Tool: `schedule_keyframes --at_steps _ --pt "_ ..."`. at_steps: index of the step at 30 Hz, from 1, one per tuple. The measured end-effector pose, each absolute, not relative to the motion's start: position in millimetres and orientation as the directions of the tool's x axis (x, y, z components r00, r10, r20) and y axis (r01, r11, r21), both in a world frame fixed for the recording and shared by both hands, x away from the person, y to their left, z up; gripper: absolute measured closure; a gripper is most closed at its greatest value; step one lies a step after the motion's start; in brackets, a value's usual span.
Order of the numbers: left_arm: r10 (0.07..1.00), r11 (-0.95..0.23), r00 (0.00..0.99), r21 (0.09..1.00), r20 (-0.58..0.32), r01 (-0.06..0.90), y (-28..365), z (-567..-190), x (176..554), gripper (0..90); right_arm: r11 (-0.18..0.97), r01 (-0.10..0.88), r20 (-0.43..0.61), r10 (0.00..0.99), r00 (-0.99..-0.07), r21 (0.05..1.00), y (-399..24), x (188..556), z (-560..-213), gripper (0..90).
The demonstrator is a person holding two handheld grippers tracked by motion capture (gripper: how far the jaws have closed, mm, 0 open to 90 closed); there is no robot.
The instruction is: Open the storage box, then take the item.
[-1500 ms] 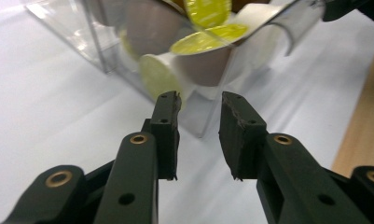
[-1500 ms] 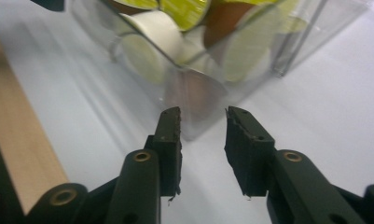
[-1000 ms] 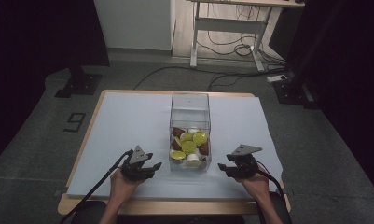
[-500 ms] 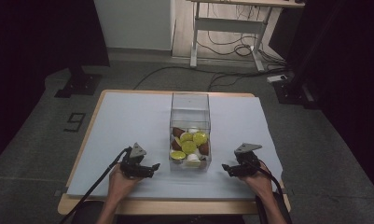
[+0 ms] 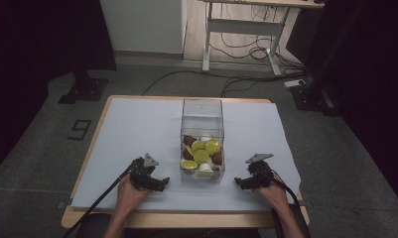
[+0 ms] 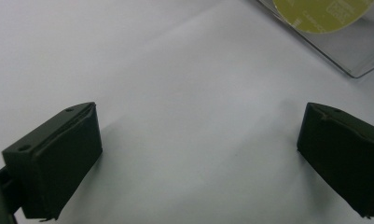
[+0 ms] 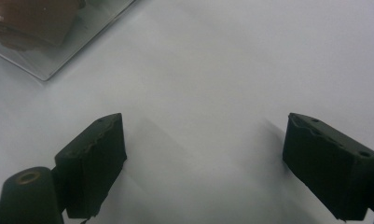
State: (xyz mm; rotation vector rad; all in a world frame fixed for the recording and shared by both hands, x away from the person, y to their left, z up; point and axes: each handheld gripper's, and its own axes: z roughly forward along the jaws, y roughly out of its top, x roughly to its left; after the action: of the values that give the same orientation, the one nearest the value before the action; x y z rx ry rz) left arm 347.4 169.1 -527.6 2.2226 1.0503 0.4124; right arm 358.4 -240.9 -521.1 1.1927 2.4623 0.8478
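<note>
Both grippers rest low on the white mat (image 5: 137, 129), one on each side of the clear box (image 5: 202, 119). Left gripper (image 5: 159, 184) sits just left of the box's near end, jaws spread wide over bare mat, grasping nothing; a hand (image 5: 128, 193) holds it from behind. Right gripper (image 5: 240, 182) sits just right of the box, jaws likewise spread and empty. Inside the box lie yellow-green discs (image 5: 201, 156), brown pieces (image 5: 188, 141) and white ones. Beyond the table (image 5: 152, 97), cables (image 5: 246, 52) trail under a desk frame (image 5: 236, 27).
</note>
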Motion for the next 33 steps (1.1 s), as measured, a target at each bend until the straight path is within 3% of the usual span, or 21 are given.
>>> schedule_keyframes --at_steps 4,9,19,33 --pt "0.774 -0.474 0.633 0.659 -0.004 0.584 169.7 -528.1 348.6 0.0 0.498 0.613 0.005 0.774 -0.633 0.613 -238.2 357.7 -524.0 4.4" --pt "0.774 -0.473 0.633 0.659 -0.005 0.585 169.6 -528.3 348.7 0.0 0.492 0.606 0.004 0.775 -0.632 0.625 -239.1 357.3 -526.1 2.9" --pt "0.775 -0.474 0.633 0.659 -0.004 0.584 169.6 -528.4 348.7 0.0 0.498 0.606 0.002 0.771 -0.636 0.62 -239.1 357.7 -525.4 3.3" --pt "0.775 -0.474 0.632 0.659 -0.004 0.585 169.5 -528.5 348.7 0.0 0.493 0.586 -0.002 0.767 -0.642 0.643 -241.1 353.2 -511.8 10.8"
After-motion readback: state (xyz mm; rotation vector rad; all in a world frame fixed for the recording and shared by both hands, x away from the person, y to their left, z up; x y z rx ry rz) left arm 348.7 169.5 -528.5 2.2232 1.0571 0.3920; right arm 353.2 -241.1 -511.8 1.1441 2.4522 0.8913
